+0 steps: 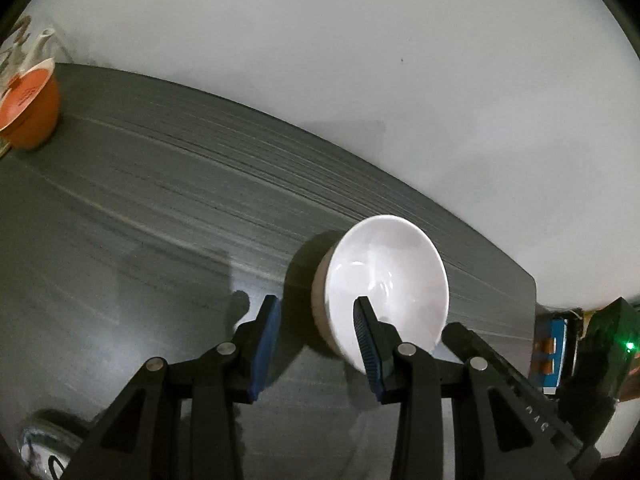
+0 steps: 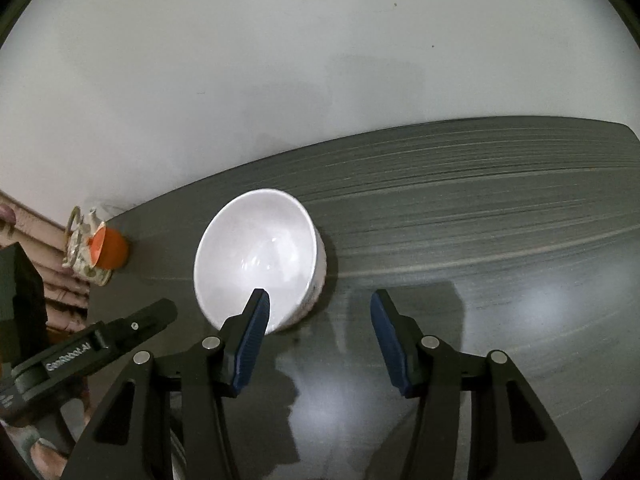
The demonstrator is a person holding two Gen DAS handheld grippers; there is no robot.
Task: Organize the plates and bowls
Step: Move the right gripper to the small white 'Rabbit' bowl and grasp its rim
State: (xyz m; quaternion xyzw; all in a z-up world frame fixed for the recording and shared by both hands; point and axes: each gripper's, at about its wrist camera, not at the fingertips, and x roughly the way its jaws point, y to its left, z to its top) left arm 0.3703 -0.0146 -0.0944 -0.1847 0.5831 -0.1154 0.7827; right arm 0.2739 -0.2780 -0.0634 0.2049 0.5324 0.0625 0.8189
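White bowl [image 1: 384,284] set on the dark desk [image 1: 160,208], left gripper [image 1: 316,320] fingers spread wide with one finger over the bowl's rim, right gripper [image 2: 318,312] fingers spread wide, nothing held, orange bowl [image 2: 110,252] seen at the far desk edge.

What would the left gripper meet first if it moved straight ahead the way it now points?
Probably the round white ceramic bowl. The open left gripper points at the bowl's left wall, and its right finger already overlaps the rim. Depth is unclear, so it may just pass over.
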